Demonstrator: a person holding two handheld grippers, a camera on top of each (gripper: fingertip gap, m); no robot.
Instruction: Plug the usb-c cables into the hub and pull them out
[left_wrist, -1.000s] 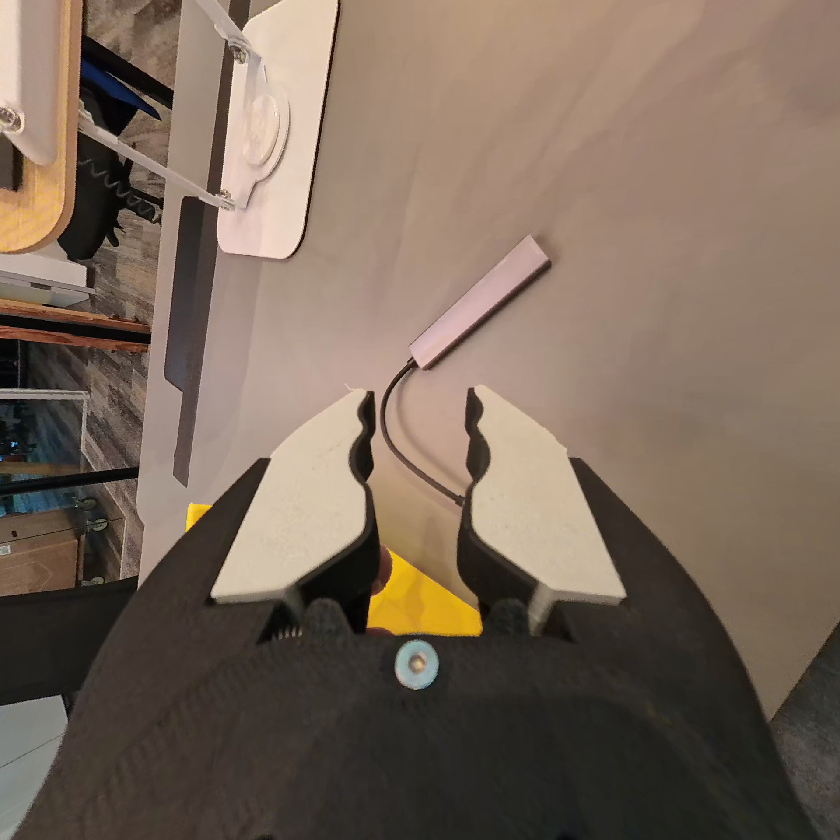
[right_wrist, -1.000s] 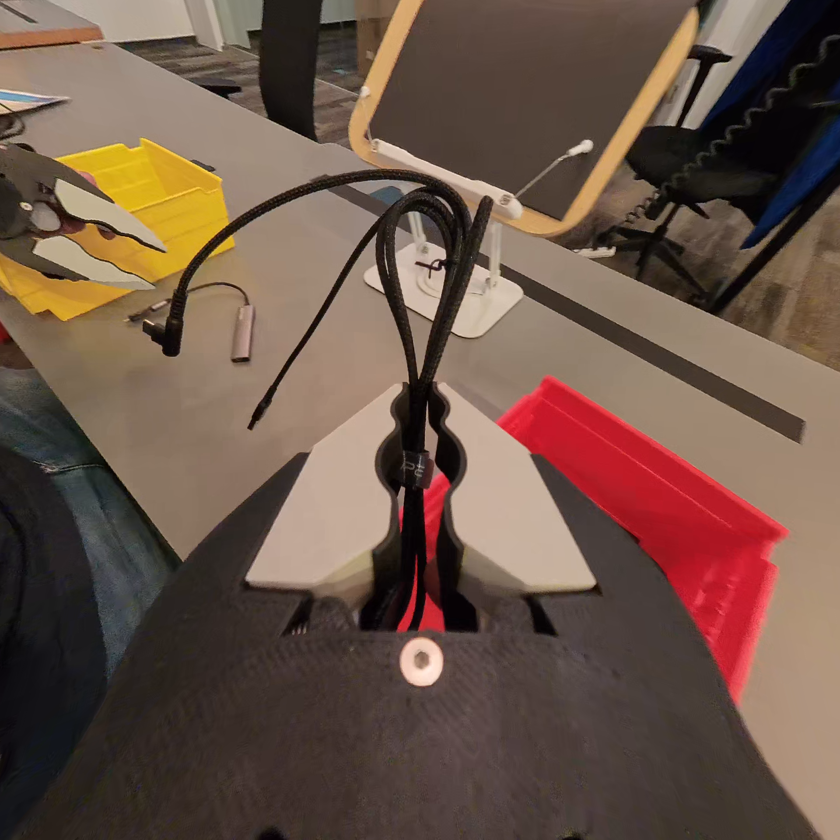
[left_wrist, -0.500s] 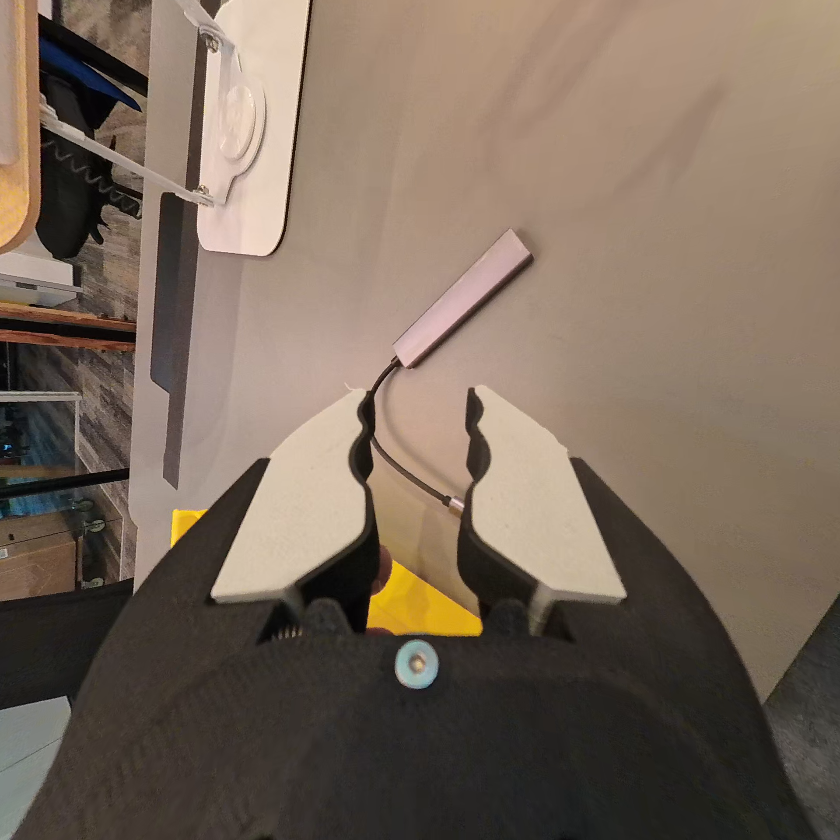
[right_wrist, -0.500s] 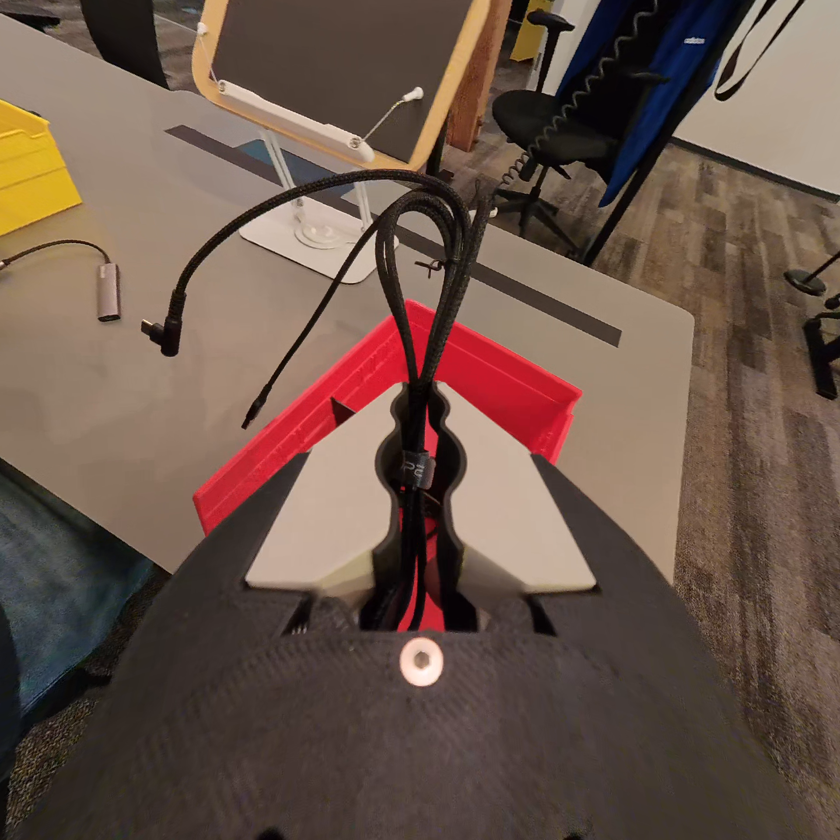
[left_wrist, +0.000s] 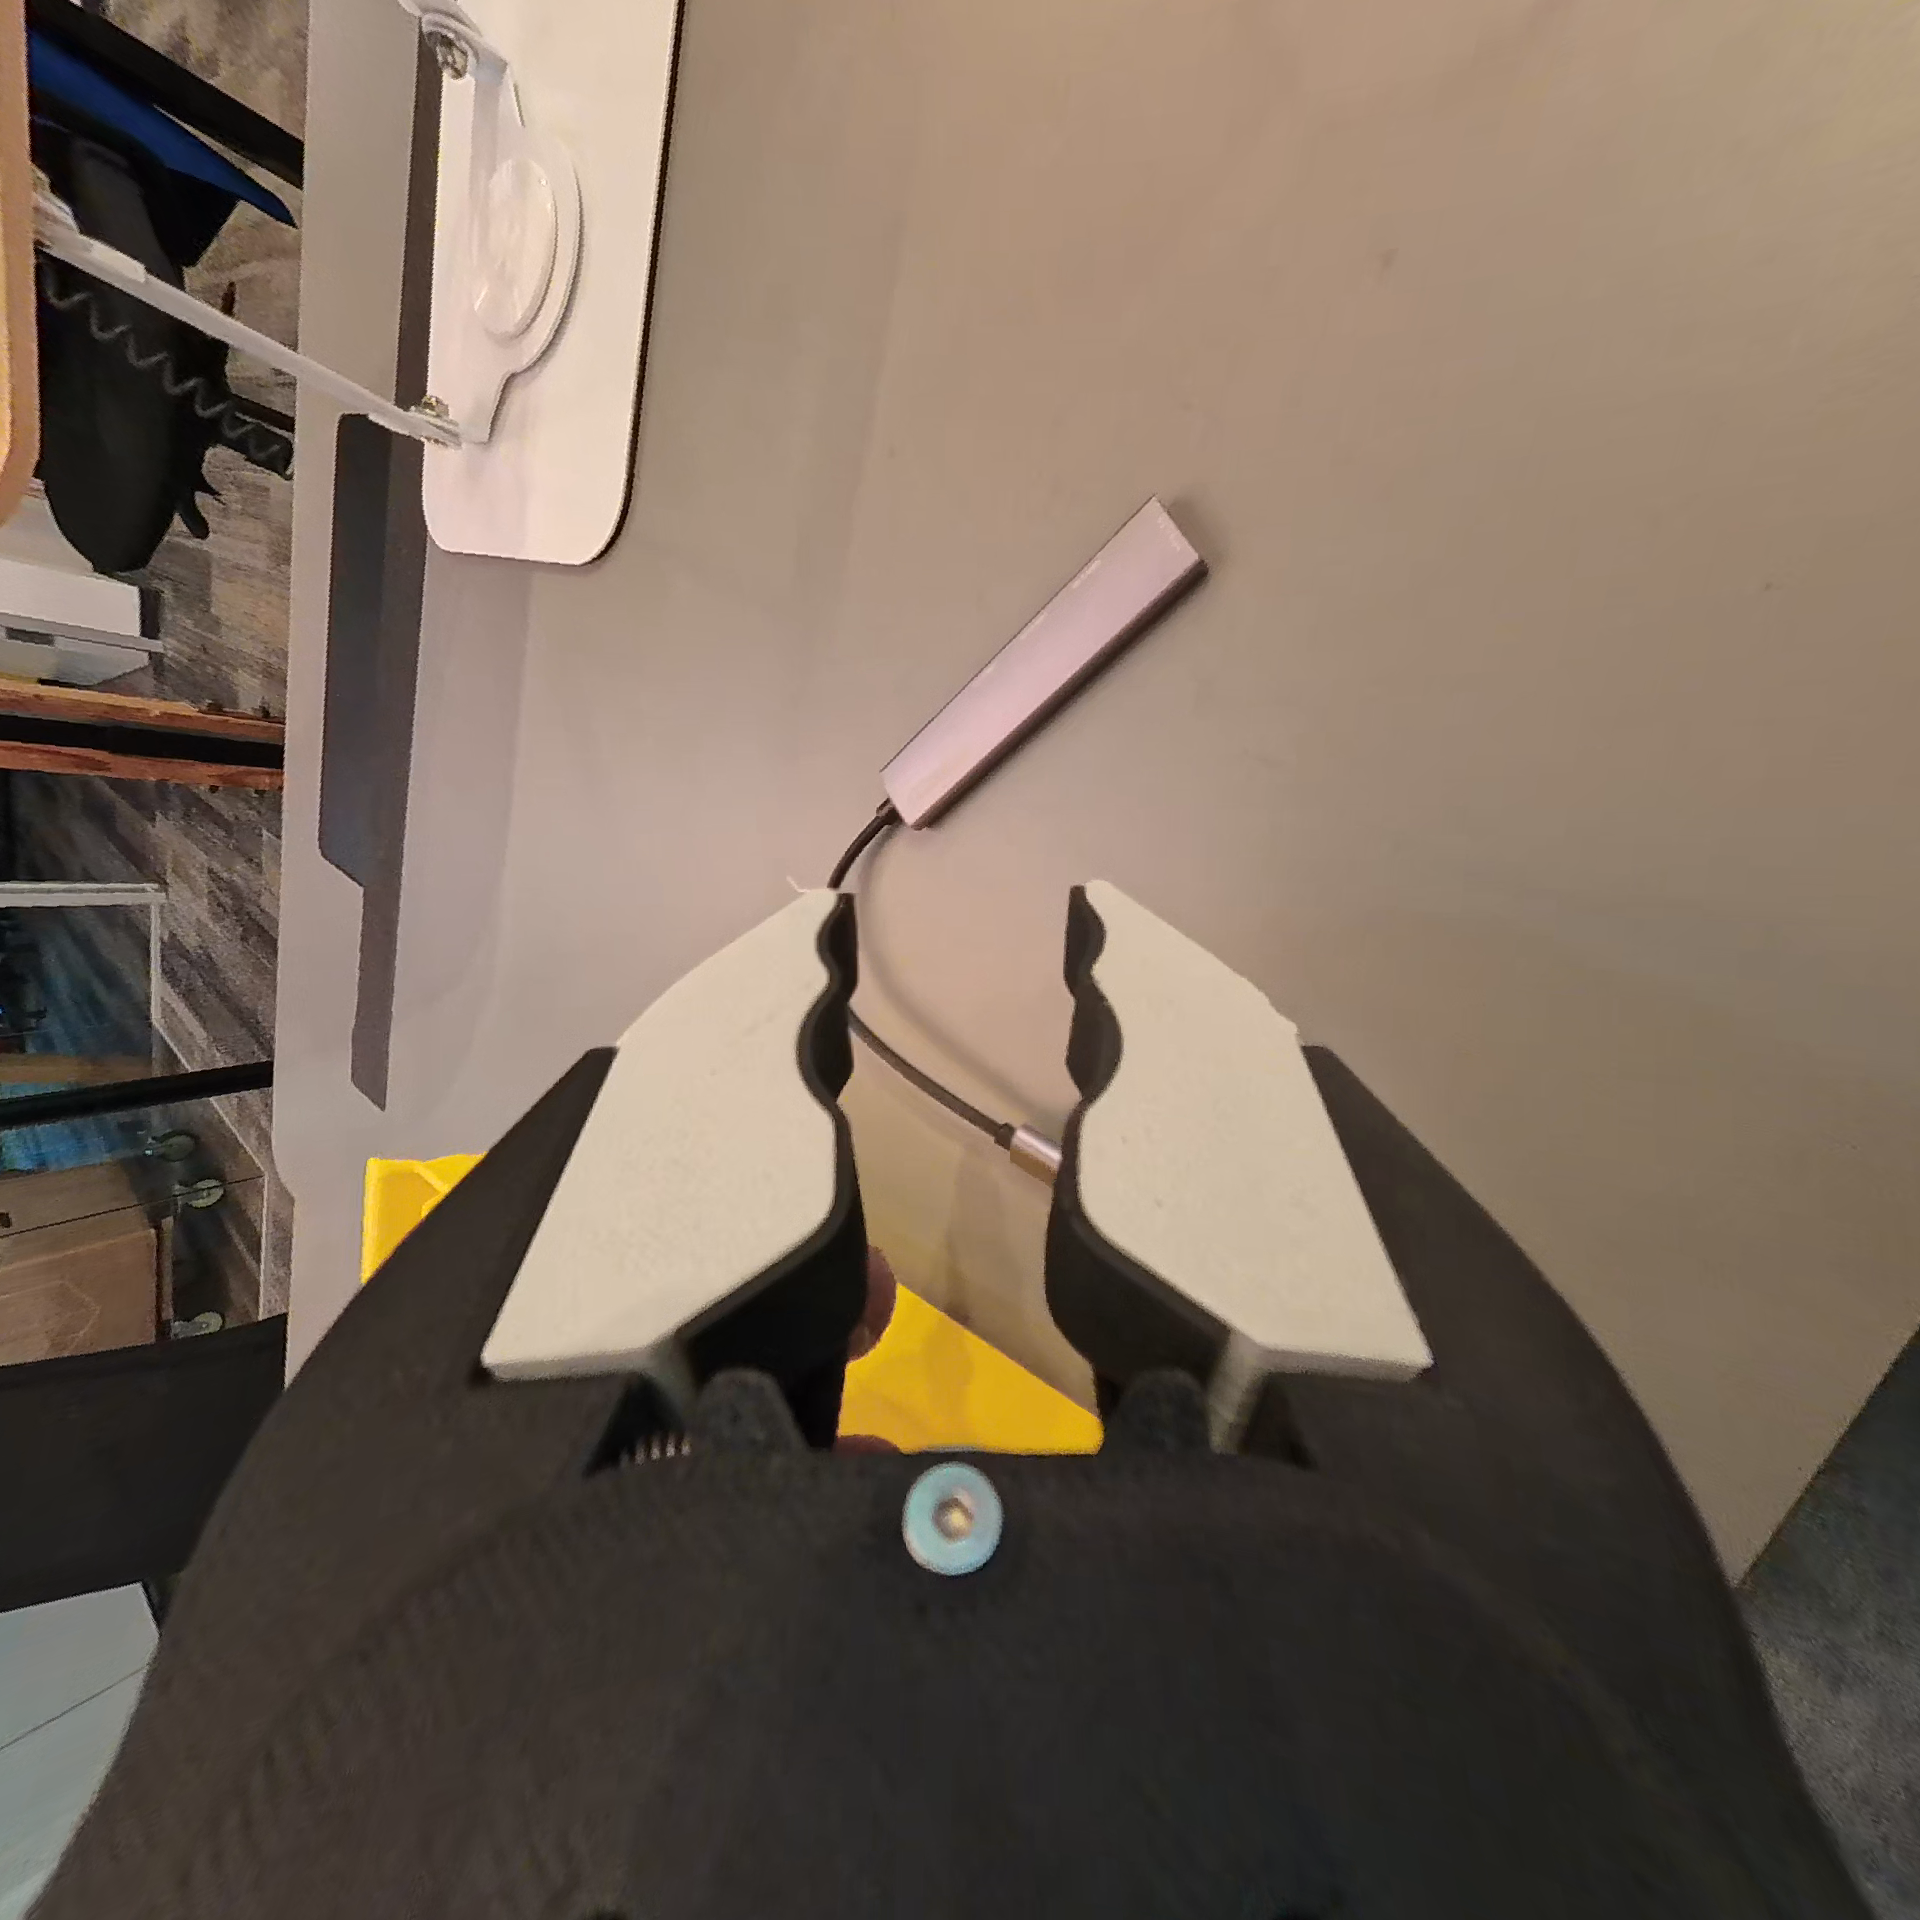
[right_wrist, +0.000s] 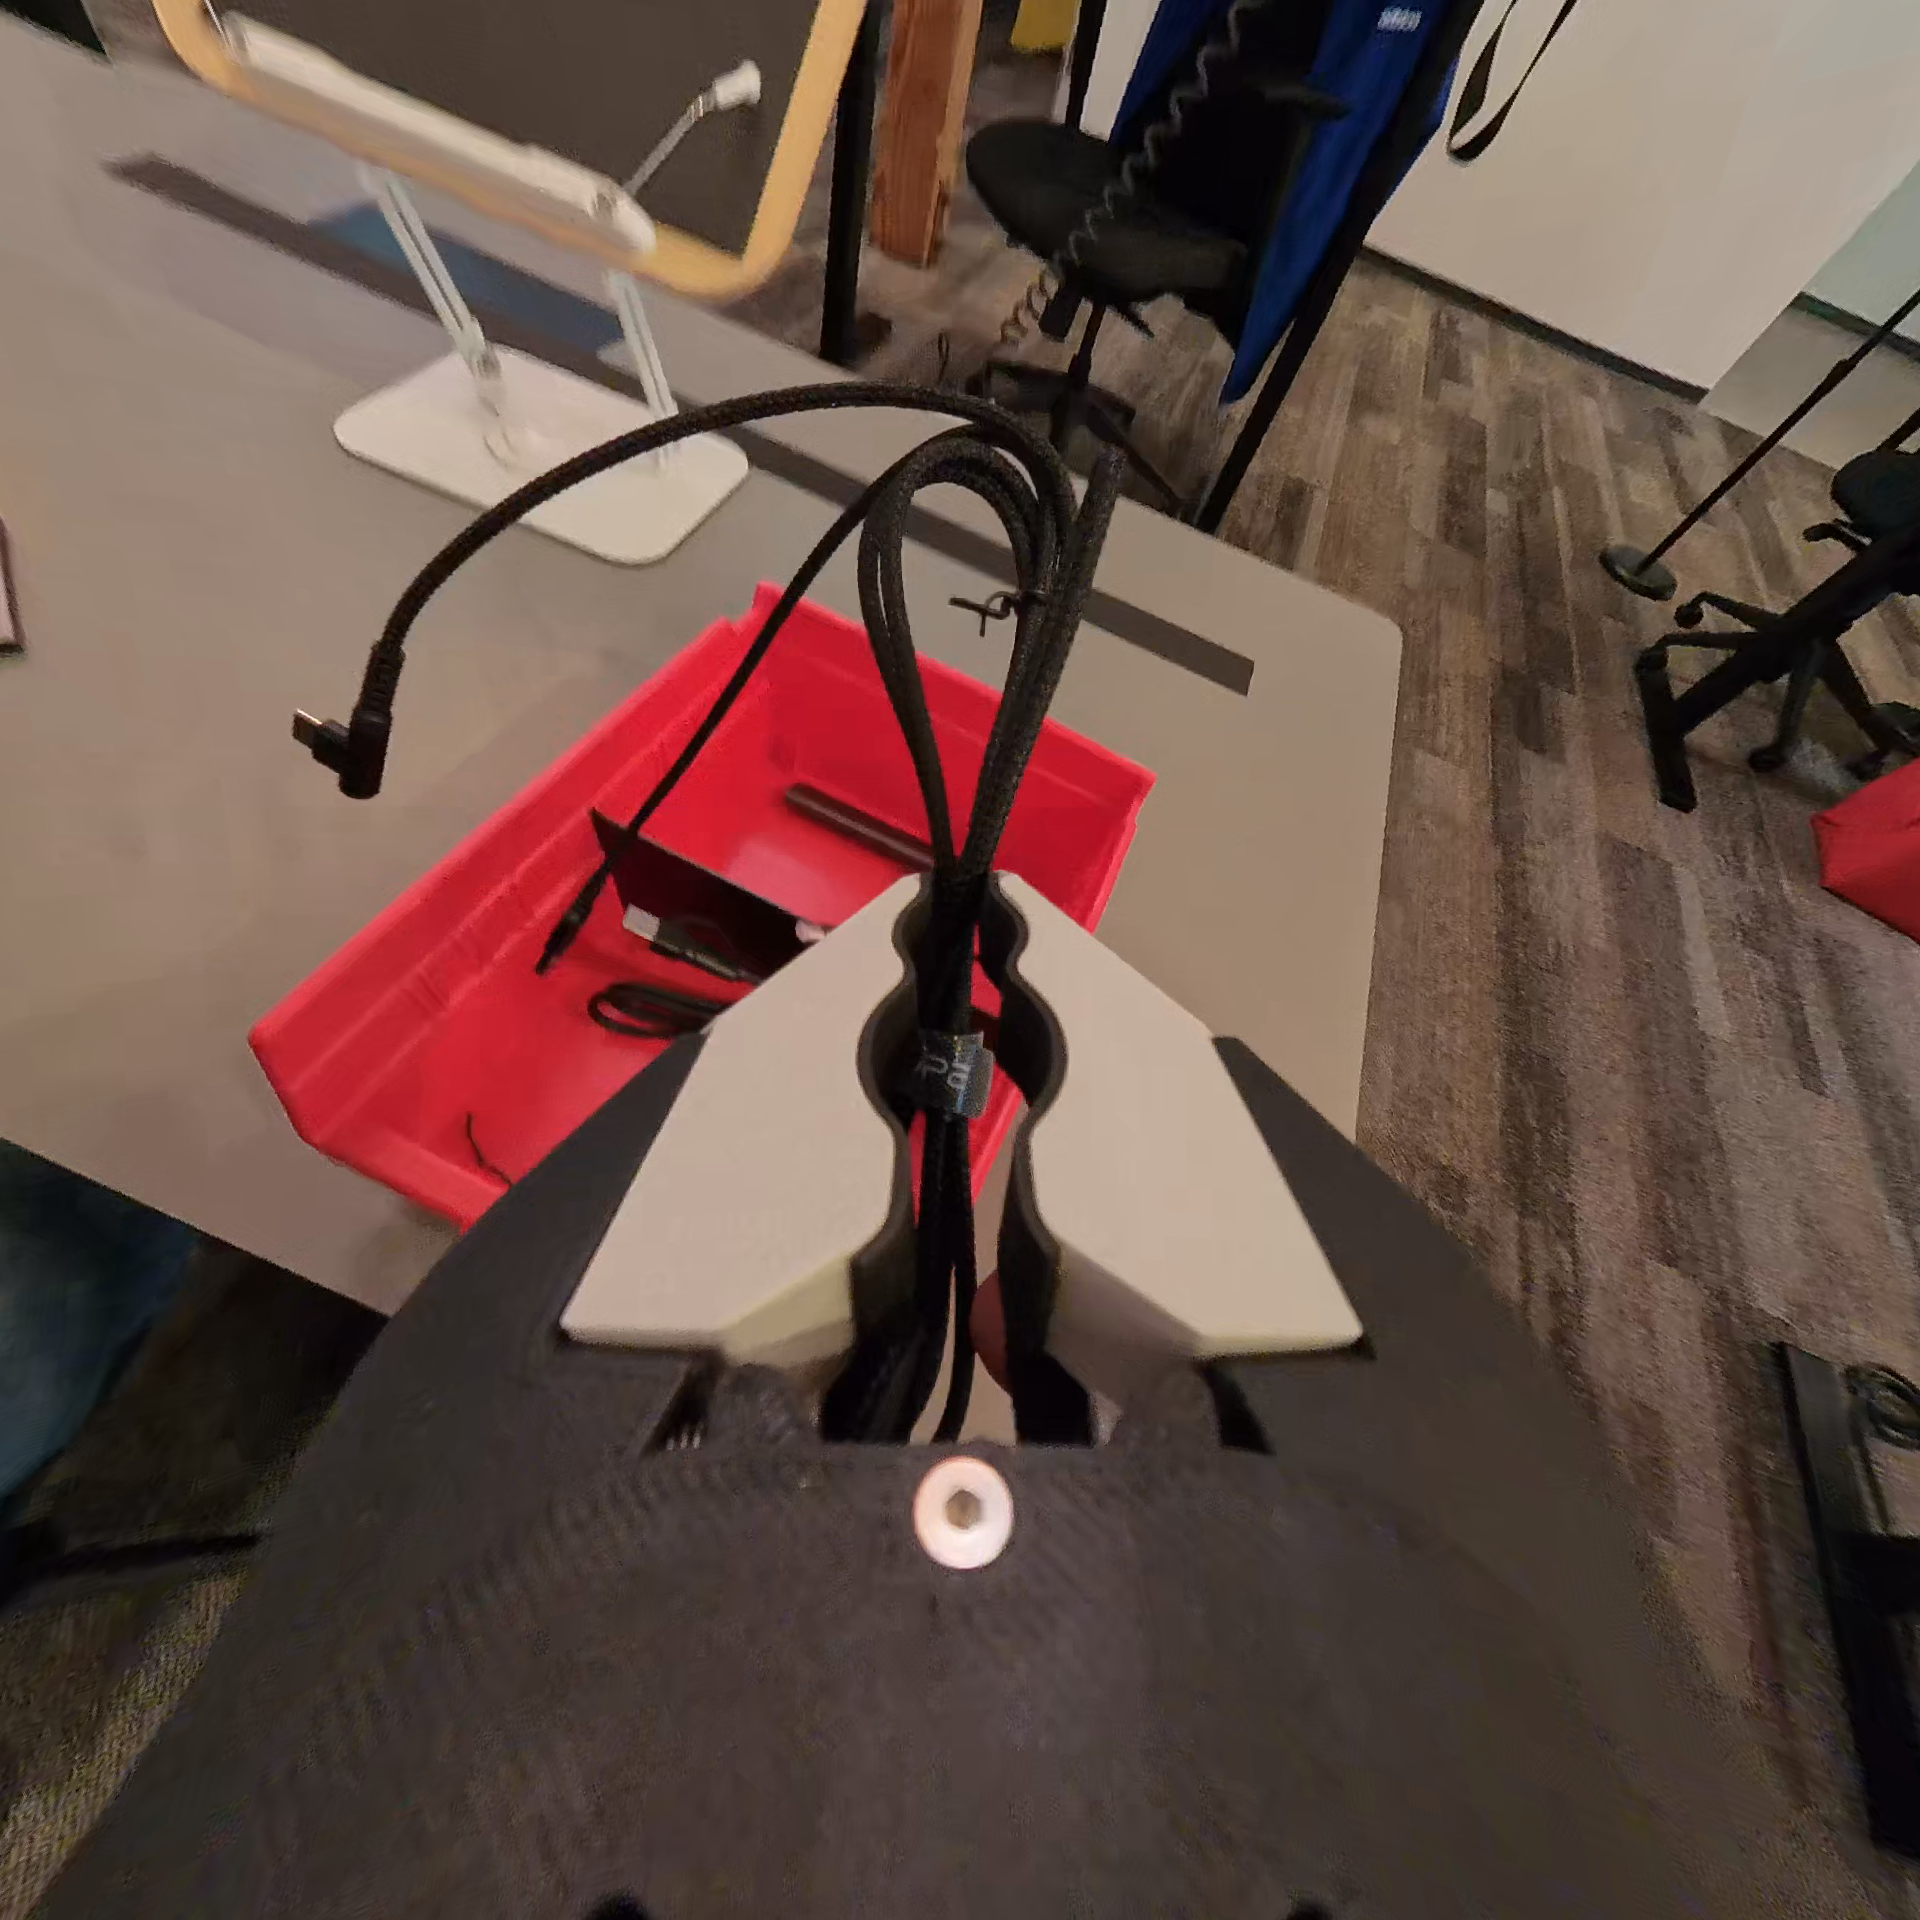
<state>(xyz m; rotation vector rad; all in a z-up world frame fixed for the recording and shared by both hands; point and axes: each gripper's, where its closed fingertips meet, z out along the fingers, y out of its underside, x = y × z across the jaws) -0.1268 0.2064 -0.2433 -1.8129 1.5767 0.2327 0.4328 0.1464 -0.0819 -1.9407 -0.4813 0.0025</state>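
Observation:
A slim grey hub (left_wrist: 1044, 665) lies on the grey table (left_wrist: 1351, 416), its thin black lead (left_wrist: 914, 1070) curving back to a metal plug between my fingers. My left gripper (left_wrist: 961, 904) is open and empty, hovering just short of the hub. My right gripper (right_wrist: 958, 888) is shut on a bundle of black braided usb-c cables (right_wrist: 966, 665), held above a red bin (right_wrist: 727, 831). One cable end with an angled plug (right_wrist: 348, 732) hangs out to the left; a straight plug (right_wrist: 566, 930) dangles over the bin.
The red bin holds a black divider, more cables and a dark stick. A tablet stand with a white base (right_wrist: 540, 462) stands on the table; it also shows in the left wrist view (left_wrist: 540, 281). A yellow bin (left_wrist: 966, 1382) is under my left gripper. Office chairs (right_wrist: 1122, 229) stand beyond the table edge. Across from one pair of fingers to the other is roughly 60 cm.
My right gripper has swung right with the cable bundle and now looks down into the red bin. My left gripper has shifted slightly and stays open.

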